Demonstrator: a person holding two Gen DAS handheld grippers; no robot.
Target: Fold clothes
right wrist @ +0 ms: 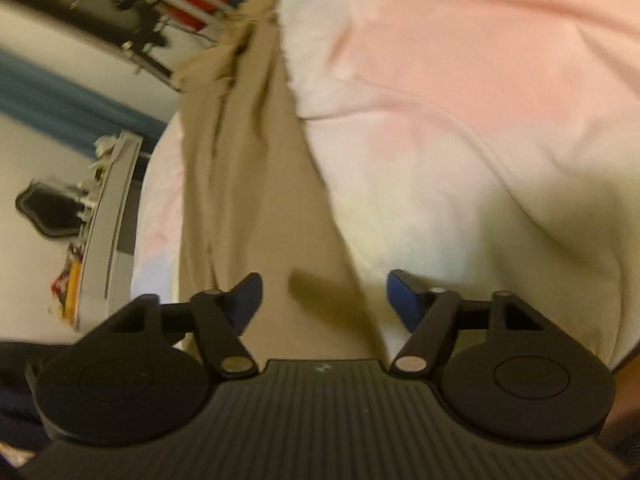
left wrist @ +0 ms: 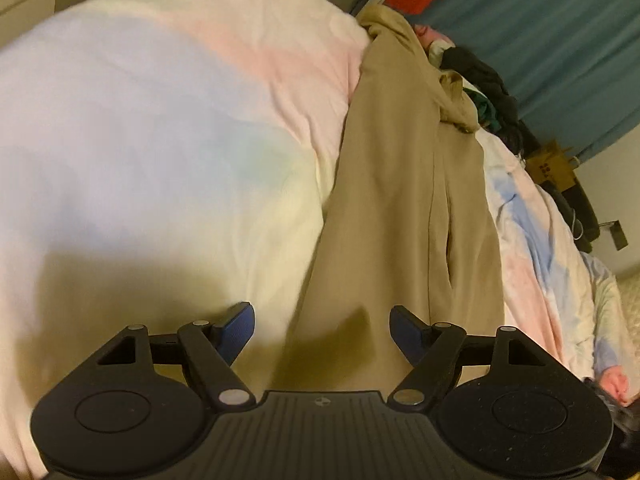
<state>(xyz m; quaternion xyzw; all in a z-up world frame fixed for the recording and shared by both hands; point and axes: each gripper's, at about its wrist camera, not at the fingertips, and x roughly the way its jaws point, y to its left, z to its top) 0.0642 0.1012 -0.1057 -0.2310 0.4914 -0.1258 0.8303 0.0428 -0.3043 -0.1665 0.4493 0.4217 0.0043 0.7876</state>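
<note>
— Pastel tie-dye bedspread [left wrist: 160, 128] everywhere, long beige cotton garment [left wrist: 384, 200] stretched along it (trousers, maybe).

— Left gripper [left wrist: 322, 330] spread wide, empty; right gripper [right wrist: 324, 300] likewise, above the hem. Mid-fold or laid flat, hard to judge.

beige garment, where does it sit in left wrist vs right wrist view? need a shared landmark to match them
Left wrist: the beige garment runs as a long strip from top centre to between the open fingers, right of centre.
Right wrist: the beige garment runs from top centre down to the gripper, left of centre.
Shared landmark: the pastel pink and white duvet beneath it.
</note>
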